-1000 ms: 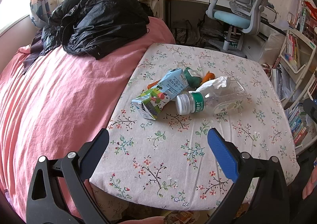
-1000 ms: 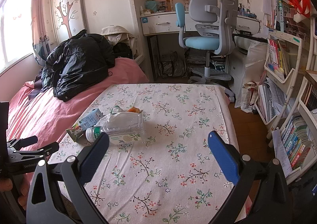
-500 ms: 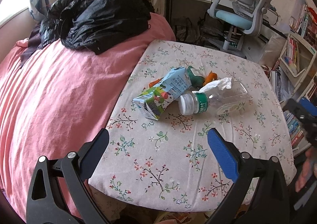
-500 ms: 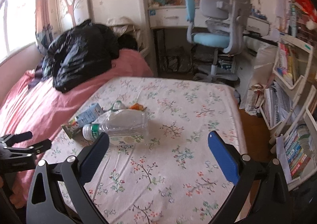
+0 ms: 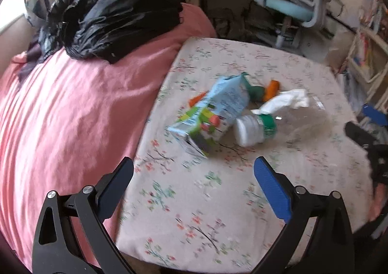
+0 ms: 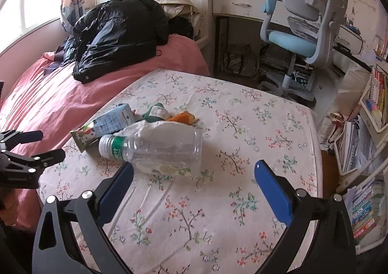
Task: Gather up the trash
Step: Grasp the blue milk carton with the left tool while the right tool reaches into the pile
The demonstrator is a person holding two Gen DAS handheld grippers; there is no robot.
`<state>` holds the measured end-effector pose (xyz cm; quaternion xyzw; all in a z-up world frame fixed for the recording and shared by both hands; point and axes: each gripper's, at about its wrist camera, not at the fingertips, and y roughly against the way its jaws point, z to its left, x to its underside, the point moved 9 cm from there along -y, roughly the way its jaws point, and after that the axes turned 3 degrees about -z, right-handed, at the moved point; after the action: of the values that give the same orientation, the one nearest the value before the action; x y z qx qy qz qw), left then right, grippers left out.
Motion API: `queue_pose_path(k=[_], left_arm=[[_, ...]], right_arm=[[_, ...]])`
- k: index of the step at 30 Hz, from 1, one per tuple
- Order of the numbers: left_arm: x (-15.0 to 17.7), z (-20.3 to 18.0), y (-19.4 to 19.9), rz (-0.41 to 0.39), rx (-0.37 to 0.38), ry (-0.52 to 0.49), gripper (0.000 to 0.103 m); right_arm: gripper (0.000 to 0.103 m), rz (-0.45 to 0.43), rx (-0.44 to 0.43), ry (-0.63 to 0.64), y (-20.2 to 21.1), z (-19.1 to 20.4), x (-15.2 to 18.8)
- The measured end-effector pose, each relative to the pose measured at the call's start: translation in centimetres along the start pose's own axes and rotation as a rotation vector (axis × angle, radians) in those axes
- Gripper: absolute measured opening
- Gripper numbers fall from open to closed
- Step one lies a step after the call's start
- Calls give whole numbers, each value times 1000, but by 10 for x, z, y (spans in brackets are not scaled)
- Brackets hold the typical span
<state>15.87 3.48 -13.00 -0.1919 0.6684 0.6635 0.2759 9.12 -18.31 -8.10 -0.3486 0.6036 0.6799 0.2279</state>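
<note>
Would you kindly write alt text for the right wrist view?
A clear plastic bottle lies on its side on a floral tablecloth, beside a drink carton and crumpled wrappers. The right gripper hovers before it, jaws open.

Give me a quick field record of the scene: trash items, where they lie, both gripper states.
surface: floral table beside pink bed
bottle: clear, capped, on its side, looks empty
carton: on its side, next to the bottle's cap end
tissue: white, crumpled, against the bottle
wrappers: green and orange, behind the bottle
left hand-held gripper: open, empty, short of the carton
right hand-held gripper: open, empty, close to the bottle
collected: nothing yet
</note>
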Motion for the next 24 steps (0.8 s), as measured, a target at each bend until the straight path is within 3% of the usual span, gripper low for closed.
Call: queue_pose_path(k=[3, 9, 13, 17, 19, 21, 22, 23, 24], left_arm=[[-7, 7, -15, 23, -13, 8, 96], [-23, 3, -43, 27, -104, -124, 94], [-29, -3, -57, 44, -110, -172, 85], [-29, -15, -69, 64, -79, -199, 66], [-29, -17, -70, 59, -77, -202, 53], [-30, -19, -71, 63, -37, -181, 48], [-30, -19, -70, 62, -23, -167, 47], [-31, -20, -69, 60, -11, -155, 45], [-32, -20, -68, 57, -1, -143, 44]], right_arm=[[96, -9, -13, 19, -7, 5, -6], [96, -30, -52, 90, -19, 26, -19], [96, -30, -75, 131, -32, 40, -24], [94, -23, -96, 138, -50, 48, -28], [84, 7, -113, 130, -62, 51, -26], [63, 45, -122, 134, -70, 55, -22], [61, 57, -132, 133, -72, 56, -19], [47, 52, -144, 123, -72, 56, -20], [27, 53, -147, 117, -71, 55, -21]])
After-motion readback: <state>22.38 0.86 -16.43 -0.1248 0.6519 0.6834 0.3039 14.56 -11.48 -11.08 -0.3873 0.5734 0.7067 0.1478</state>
